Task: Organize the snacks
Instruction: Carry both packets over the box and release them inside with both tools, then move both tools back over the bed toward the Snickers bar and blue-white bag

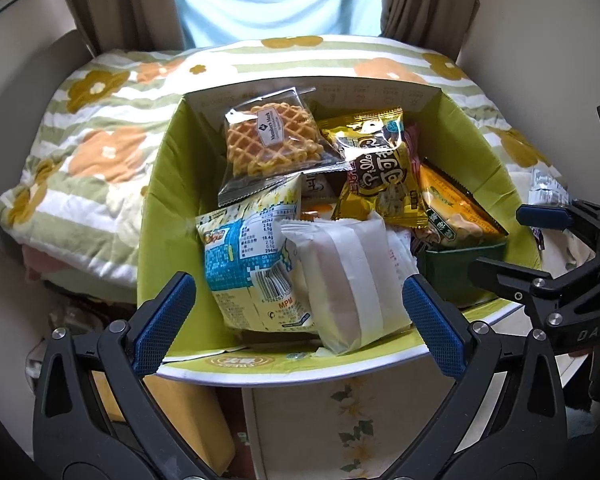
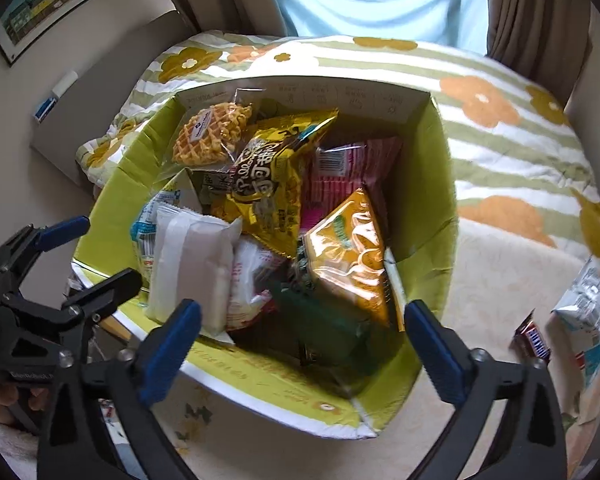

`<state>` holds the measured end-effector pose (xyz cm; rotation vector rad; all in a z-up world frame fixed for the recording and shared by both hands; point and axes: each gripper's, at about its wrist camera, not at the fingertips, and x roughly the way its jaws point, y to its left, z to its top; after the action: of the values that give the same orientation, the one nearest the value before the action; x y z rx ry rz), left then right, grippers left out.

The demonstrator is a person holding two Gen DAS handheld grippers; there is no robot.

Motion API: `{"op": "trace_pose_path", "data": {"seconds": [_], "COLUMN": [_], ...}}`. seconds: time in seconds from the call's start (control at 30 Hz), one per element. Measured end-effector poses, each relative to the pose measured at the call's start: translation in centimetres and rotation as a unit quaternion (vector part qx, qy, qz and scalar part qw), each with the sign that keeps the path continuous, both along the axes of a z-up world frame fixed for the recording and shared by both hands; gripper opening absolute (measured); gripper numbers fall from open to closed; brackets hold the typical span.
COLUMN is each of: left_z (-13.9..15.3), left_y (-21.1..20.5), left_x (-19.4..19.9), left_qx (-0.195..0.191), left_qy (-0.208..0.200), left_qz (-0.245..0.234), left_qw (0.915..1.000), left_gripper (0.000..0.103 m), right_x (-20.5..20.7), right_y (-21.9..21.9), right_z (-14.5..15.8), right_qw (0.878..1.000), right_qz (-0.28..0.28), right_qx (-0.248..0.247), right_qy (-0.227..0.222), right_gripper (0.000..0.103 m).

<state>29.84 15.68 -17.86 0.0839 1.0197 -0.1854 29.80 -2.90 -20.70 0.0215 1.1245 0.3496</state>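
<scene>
A green-lined cardboard box sits open on a surface, heaped with snack packets, seen from two wrist cameras that look steeply down into it.

Left wrist view: the left gripper is spread wide, its blue pads either side of the box's near edge, pinching nothing. Between and just beyond them lie a white packet and, touching its left side, a blue and yellow packet with a barcode. Further back, a clear waffle packet leans on top of the pile, beside a yellow and black packet and an orange packet. The right gripper enters at the right edge, jaws apart. Only this view shows the box's left outer side and a flowered cupboard front under it.

Right wrist view: the right gripper is also spread wide and empty, above the box's near right part. Only here do a dark green packet at the bottom and a pink packet at the back show clearly. Outside the box, at the right, lie a small chocolate bar and a blue and white bag. A framed picture hangs upper left. The left gripper shows at the left, open.

Both views show a flowered quilt behind the box and pale blue curtain light.
</scene>
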Motion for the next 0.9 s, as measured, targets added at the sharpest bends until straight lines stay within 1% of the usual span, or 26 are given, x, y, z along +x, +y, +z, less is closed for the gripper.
{"op": "trace_pose_path", "data": {"seconds": [0.2, 0.33, 0.5, 0.6, 0.73, 0.9], "left_z": [0.1, 0.4, 1.3, 2.1, 3.6, 5.0], "left_y": [-0.1, -0.1, -0.4, -1.4, -4.3, -8.0], "left_x": [-0.2, -0.5, -0.5, -0.4, -0.9, -1.5], "left_qx": [0.005, -0.001, -0.02, -0.021, -0.007, -0.015], "left_qy": [0.001, 0.001, -0.003, -0.009, -0.032, -0.044], "left_qz": [-0.004, -0.01, -0.03, -0.046, -0.081, -0.107], "left_qw": [1.0, 0.9999, 0.9993, 0.9987, 0.9962, 0.9932], "left_gripper": [0.103, 0.102, 0.103, 0.102, 0.103, 0.103], "right_x": [-0.2, -0.6, -1.3, -1.7, -2.6, -3.4], "right_y": [-0.1, -0.3, -1.2, -2.2, -4.7, -10.1], "right_z": [0.7, 1.3, 2.9, 3.9, 5.2, 6.8], "right_qw": [1.0, 1.0, 0.998, 0.997, 0.993, 0.988], "right_qz": [0.001, -0.005, -0.028, -0.046, -0.069, -0.106], "right_qx": [-0.011, -0.007, -0.013, -0.034, -0.051, -0.064], "right_qy": [-0.022, -0.028, -0.048, -0.058, -0.075, -0.087], "right_gripper": [0.102, 0.102, 0.102, 0.102, 0.102, 0.102]}}
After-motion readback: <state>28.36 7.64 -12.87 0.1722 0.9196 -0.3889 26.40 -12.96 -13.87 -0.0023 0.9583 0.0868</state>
